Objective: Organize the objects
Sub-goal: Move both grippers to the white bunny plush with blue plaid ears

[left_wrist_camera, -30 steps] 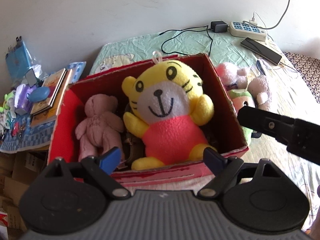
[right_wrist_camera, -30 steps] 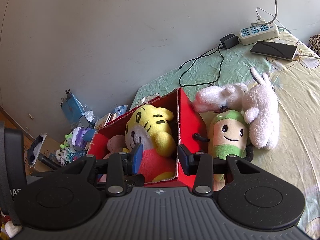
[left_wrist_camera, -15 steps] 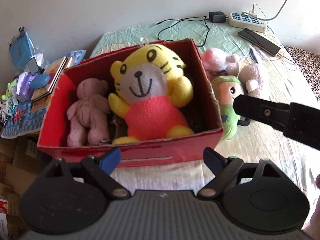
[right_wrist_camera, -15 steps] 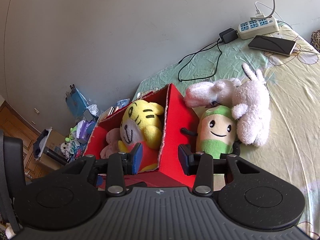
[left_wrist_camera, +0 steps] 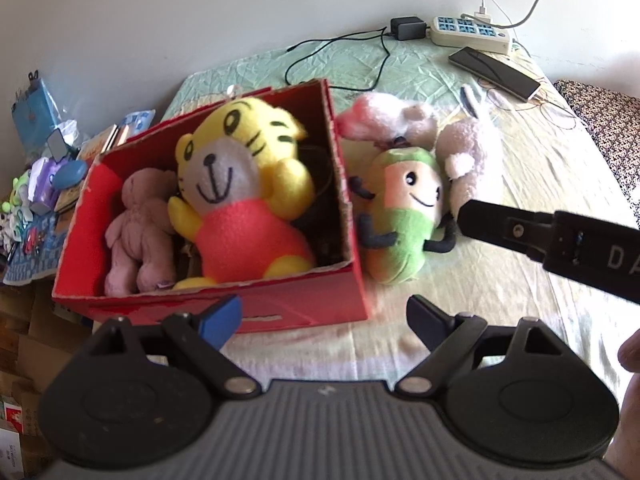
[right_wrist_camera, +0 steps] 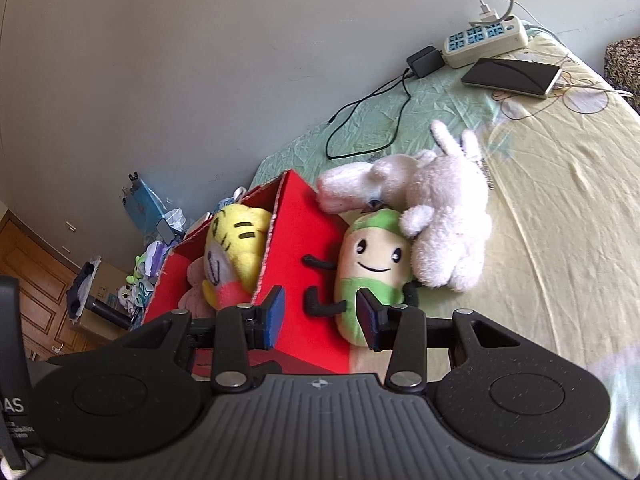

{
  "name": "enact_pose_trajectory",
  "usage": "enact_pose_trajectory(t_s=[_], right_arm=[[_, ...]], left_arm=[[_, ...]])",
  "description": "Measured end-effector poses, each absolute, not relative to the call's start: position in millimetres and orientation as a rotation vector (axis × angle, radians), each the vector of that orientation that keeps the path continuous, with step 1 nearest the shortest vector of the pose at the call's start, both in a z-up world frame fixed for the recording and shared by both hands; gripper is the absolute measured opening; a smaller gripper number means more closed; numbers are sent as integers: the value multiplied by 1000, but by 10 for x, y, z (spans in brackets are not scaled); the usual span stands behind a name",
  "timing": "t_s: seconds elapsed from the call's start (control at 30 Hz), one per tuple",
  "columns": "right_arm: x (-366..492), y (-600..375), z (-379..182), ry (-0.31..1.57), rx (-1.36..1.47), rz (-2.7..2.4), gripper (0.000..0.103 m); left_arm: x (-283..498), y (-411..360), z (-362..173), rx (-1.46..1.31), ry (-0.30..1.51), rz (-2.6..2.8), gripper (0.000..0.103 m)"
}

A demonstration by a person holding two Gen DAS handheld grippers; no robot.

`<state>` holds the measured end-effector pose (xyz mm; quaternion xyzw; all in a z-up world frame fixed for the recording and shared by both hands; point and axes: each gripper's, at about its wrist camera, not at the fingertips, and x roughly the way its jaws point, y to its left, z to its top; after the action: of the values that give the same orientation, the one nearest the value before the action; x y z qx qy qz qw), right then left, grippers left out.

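Note:
A red cardboard box point(left_wrist_camera: 312, 300) stands on the bed, holding a yellow tiger plush point(left_wrist_camera: 240, 184) and a brownish-pink bear point(left_wrist_camera: 140, 232). Against its right wall lie a green-and-peach smiling plush point(left_wrist_camera: 404, 216), a pink plush point(left_wrist_camera: 384, 120) and a pale rabbit point(left_wrist_camera: 468, 160). My left gripper point(left_wrist_camera: 324, 318) hangs open above the sheet, just in front of the box. My right gripper point(right_wrist_camera: 321, 314) is open and empty, low and near the box point(right_wrist_camera: 304, 232) corner and the green plush point(right_wrist_camera: 372, 264). Its black body point(left_wrist_camera: 552, 240) reaches in from the right beside that plush.
A power strip point(left_wrist_camera: 468, 34), a black charger with its cable point(left_wrist_camera: 406, 28) and a phone point(left_wrist_camera: 494, 72) lie at the bed's far end by the wall. Books and small clutter point(left_wrist_camera: 48, 184) crowd the surface left of the box. A patterned cushion point(left_wrist_camera: 604, 120) is at right.
Both grippers have drawn back from the box, which now sits farther off. The right gripper no longer straddles the box wall. The green plush shows fully in the left wrist view.

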<state>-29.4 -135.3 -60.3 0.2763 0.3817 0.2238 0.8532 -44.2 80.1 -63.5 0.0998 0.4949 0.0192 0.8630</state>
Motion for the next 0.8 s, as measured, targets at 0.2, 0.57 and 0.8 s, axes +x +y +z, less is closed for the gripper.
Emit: enact_pose_trajectory(t_s=[0.2,0.57,0.8], right_arm=[[-256,-1635,-704,816,601,433,43],[-198,-2077,-1020,872,658,365,44],[57,-2123,-1089,876,630,365,44]], left_arm=[[-472,448,-638,266,995,-11,88],[-496,-75,-951,294,996,-183,88],[-392,-116,-1284,296,1003,-257,88]])
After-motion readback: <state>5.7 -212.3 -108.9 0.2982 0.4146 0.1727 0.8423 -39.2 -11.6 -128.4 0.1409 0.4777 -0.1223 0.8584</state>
